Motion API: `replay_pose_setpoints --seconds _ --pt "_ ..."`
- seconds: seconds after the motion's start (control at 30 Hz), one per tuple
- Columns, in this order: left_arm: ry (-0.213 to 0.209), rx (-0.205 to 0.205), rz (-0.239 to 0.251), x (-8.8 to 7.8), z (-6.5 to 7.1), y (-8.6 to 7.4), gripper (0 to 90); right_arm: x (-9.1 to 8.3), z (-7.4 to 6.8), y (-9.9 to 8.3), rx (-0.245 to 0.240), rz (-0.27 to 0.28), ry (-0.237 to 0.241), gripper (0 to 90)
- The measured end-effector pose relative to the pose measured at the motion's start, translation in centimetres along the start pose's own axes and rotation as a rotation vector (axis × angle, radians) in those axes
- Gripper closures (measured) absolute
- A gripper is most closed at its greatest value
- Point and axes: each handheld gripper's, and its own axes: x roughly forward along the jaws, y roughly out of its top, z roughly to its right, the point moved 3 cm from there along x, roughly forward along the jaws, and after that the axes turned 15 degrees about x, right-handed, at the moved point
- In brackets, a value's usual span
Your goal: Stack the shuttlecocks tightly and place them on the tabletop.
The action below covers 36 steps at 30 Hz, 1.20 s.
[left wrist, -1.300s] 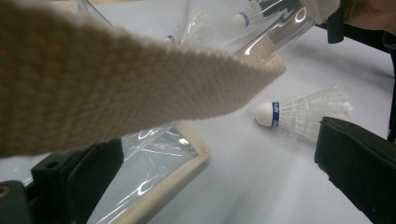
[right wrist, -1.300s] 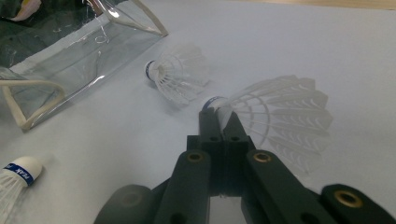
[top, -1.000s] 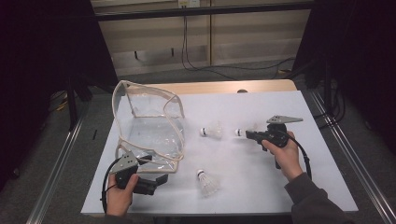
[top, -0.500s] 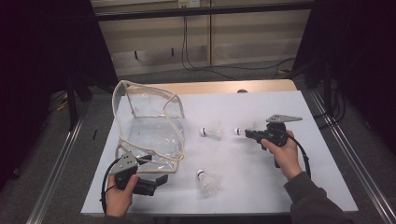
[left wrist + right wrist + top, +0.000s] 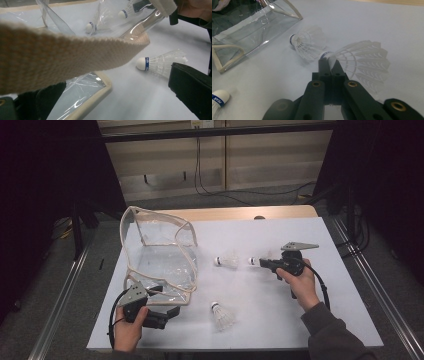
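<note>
A shuttlecock (image 5: 362,60) is pinched by the right gripper (image 5: 329,61), its fingers brought tight together on the feather skirt just behind the cork; in the high view that same shuttlecock (image 5: 256,261) is seen at the gripper's (image 5: 262,263) tip, right of the bench's middle. Whether it is lifted clear of the bench (image 5: 250,235) cannot be told.

A second shuttlecock (image 5: 227,261) is found lying on its side just beside the held one, cork toward the bag; from the right gripper view it (image 5: 308,45) is seen almost touching the held skirt. A third shuttlecock (image 5: 222,316) is left lying nearer the person, between the two hands, and its blue-banded cork (image 5: 143,63) is picked up clearly in the left gripper view.

Over on the left, the clear plastic bag (image 5: 160,260) with its cream webbing trim is propped open on the bench. Its webbing strap (image 5: 62,55) is stretched across the left gripper view, running over one finger (image 5: 42,100) of the left gripper (image 5: 162,317), while the other finger (image 5: 192,87) is seen well apart, so these fingers are held wide. Whether the strap is truly gripped cannot be told.
</note>
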Motion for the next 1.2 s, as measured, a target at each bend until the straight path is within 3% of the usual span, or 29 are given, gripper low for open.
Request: replay_pose_setpoints --seconds 1.2 --pt "-0.004 -0.002 0.007 0.1 0.0 -0.1 1.3 1.9 -0.4 1.1 -0.012 0.003 0.010 90.0"
